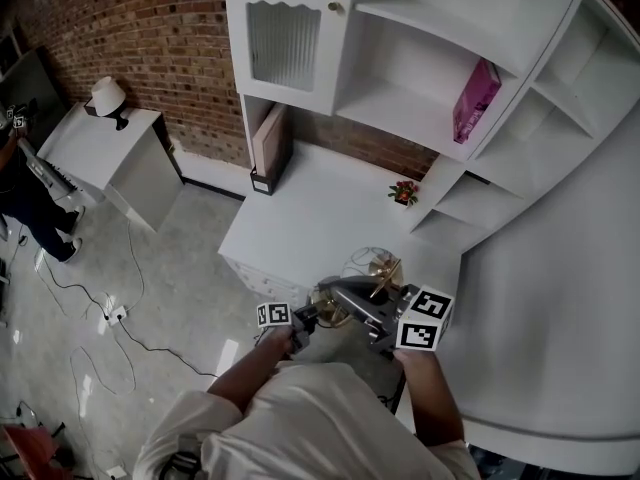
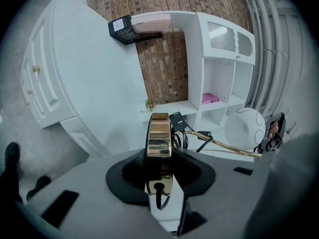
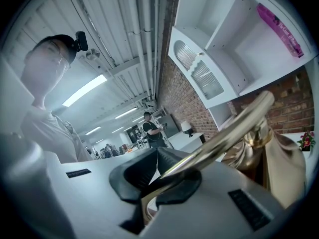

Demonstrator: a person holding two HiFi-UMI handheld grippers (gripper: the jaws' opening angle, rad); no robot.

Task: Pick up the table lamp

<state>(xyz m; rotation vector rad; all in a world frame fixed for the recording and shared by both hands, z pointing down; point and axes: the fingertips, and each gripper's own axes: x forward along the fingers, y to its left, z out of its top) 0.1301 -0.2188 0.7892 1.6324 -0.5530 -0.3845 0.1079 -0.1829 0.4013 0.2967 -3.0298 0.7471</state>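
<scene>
The table lamp (image 1: pixel 362 280) is gold, with a round base, a thin stem and a pale round shade (image 1: pixel 372 264). It hangs off the desk's front edge, lying on its side between both grippers. My left gripper (image 1: pixel 300 318) is shut on the base; in the left gripper view the gold base (image 2: pixel 159 146) stands edge-on between the jaws of the left gripper (image 2: pixel 159 169), its black cord hanging below. My right gripper (image 1: pixel 386 328) is shut on the stem. In the right gripper view the gold stem (image 3: pixel 234 128) runs diagonally out of the right gripper (image 3: pixel 172 176).
A white desk (image 1: pixel 300 218) with a shelf unit lies ahead, bearing a small flower pot (image 1: pixel 404 193), a file holder (image 1: pixel 270 148) and a pink book (image 1: pixel 476 100). At left stand a white side table with another lamp (image 1: pixel 108 96) and a person (image 1: pixel 30 193). Cables (image 1: pixel 110 313) cross the floor.
</scene>
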